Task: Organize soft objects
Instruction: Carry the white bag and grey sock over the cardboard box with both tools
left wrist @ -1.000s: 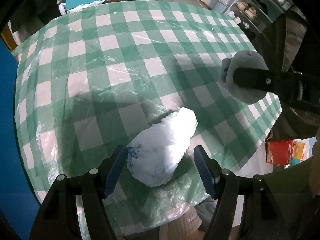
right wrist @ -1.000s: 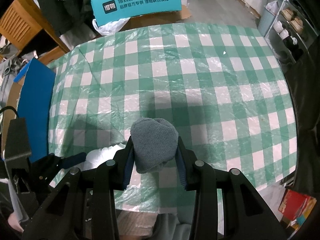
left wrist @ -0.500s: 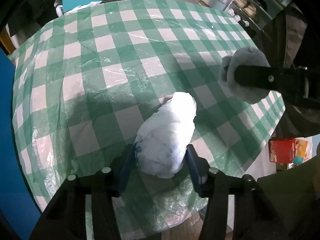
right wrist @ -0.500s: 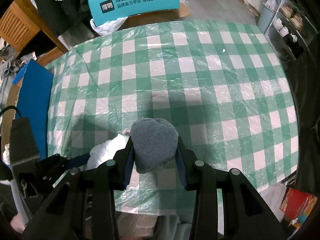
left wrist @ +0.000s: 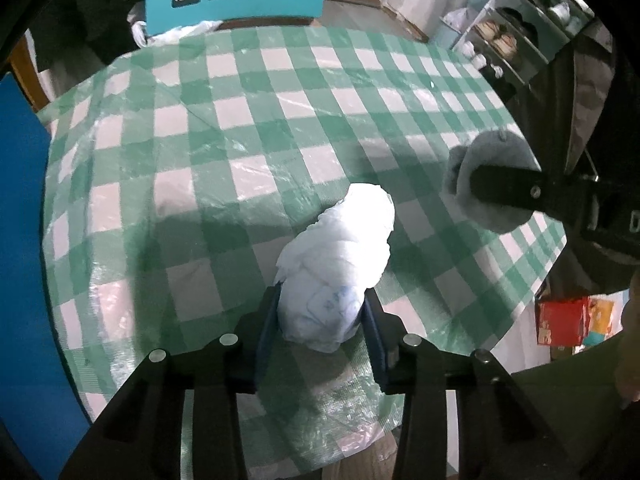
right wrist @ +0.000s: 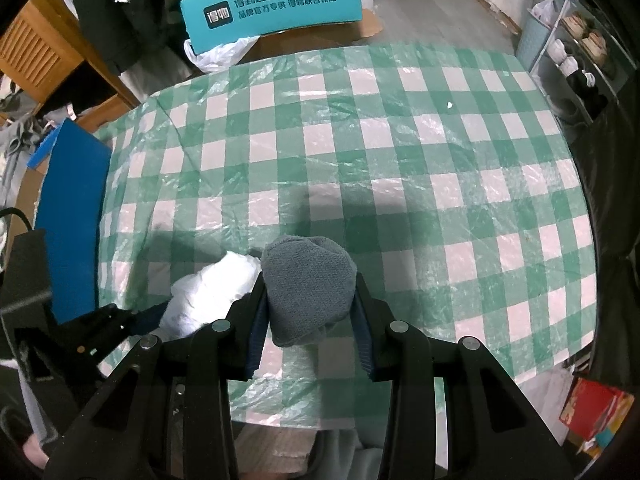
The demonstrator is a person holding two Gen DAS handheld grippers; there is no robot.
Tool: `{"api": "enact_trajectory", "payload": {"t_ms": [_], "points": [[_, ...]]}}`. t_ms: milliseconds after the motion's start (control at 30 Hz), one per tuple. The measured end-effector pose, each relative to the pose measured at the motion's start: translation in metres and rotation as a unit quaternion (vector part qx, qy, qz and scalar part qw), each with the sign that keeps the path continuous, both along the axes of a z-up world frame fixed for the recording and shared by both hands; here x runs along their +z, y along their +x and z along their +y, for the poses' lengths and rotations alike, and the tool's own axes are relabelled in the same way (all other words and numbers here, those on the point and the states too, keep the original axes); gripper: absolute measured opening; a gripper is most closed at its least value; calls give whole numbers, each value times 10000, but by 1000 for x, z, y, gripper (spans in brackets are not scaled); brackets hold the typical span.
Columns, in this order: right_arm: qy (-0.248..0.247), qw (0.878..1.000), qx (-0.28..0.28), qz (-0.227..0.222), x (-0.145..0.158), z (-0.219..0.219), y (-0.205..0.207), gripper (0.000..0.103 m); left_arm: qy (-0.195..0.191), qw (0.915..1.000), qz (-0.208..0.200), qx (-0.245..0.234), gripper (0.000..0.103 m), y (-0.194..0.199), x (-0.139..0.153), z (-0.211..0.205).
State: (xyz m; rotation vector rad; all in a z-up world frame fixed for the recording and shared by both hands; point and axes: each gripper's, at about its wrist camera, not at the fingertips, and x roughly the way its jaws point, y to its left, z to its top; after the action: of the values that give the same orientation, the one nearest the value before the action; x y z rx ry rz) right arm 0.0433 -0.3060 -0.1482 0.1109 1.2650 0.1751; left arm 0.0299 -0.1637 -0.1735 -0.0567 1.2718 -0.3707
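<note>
Green-and-white checked cloth under a crinkled clear plastic sheet covers the counter (right wrist: pixel 400 168), and the plastic hangs loose over the near edge. Beyond the far edge stands a teal box (right wrist: pixel 276 4) printed with white Chinese characters, with a white plastic bag (right wrist: pixel 218 54) bunched just beside it. A blue board (right wrist: pixel 72 216) leans along the left edge, and wooden furniture (right wrist: pixel 36 56) sits behind it in the far left corner of the room. Past the right edge a rack (right wrist: pixel 580 52) holds shoes and cups, and a red packet (right wrist: pixel 592 408) lies low on the floor near the near right corner.

The left hand-held gripper (left wrist: pixel 320 320) is closed on a white padded bundle (left wrist: pixel 340 260) with a faint blue print – the bundle sticks forward out of the blue pads, over the near part of the counter. The right hand-held gripper (right wrist: pixel 310 312) is clamped on a grey knitted roll (right wrist: pixel 308 280), also over the near edge, just right of the white bundle; in the right wrist view the two soft things appear to touch – whether they really do cannot be told
</note>
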Motion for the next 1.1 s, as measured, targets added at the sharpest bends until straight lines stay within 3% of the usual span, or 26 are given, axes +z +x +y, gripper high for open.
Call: {"api": "enact_trajectory", "payload": {"t_ms": [467,1100], "points": [[12,9994,219,-256,25,19,-2,37,-64,9984,-401,399,40,-1,41,27],[32,9942,829,-683,67,79,-7,37,-117,9916,-843,969,40,-7,90,80]]}}
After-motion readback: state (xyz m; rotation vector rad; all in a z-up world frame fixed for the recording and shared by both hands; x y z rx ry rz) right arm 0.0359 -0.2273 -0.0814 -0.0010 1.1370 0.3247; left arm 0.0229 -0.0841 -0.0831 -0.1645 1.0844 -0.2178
